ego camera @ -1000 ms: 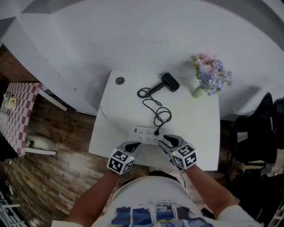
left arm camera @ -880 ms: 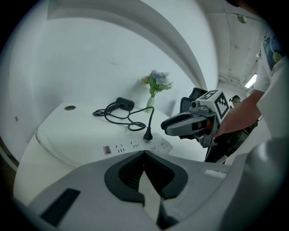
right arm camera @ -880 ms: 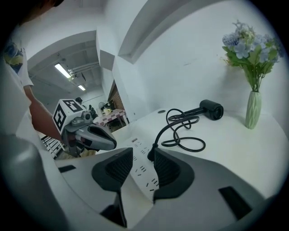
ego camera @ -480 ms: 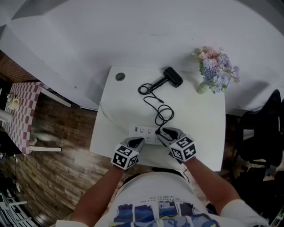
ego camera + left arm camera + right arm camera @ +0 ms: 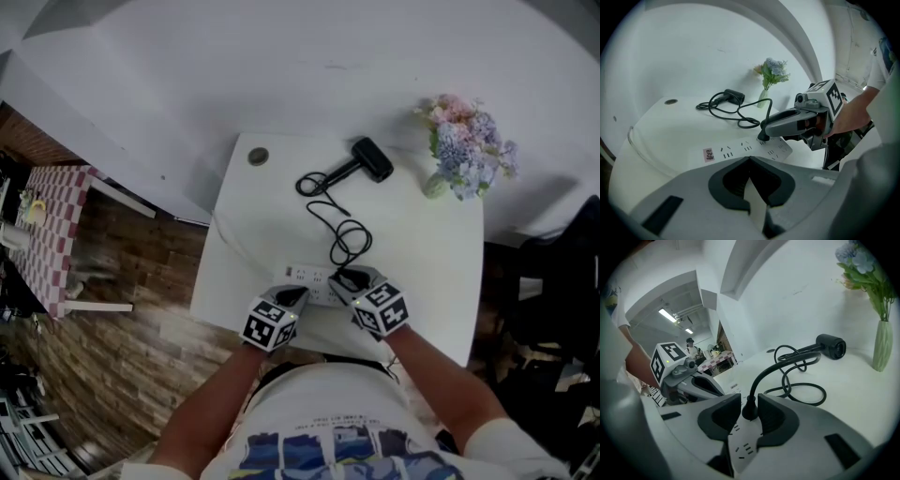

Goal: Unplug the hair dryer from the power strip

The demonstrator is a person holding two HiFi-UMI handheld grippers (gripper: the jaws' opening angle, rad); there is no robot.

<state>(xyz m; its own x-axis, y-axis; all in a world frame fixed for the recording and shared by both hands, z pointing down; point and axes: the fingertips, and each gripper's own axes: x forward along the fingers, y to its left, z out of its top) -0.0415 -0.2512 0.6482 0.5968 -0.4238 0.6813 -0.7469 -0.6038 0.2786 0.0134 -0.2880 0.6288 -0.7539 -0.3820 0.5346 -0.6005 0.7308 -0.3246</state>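
Right gripper view, right gripper (image 5: 749,400) fingers just closed on plug (image 5: 749,412), left gripper (image 5: 749,159) fingers together.

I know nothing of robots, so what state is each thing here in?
Black plug: seated in white power strip.
Black hair dryer: lying on white table.
Green vase of flowers: upright.
Left gripper: jaws together, empty.
Right gripper: jaws have just been closing, gripping the plug.

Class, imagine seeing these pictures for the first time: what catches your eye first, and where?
The right gripper at the table's near edge: its fingers have just been closing on the black plug in the power strip. The plug's cord loops back to the black hair dryer, near pastel flowers in the far right corner.
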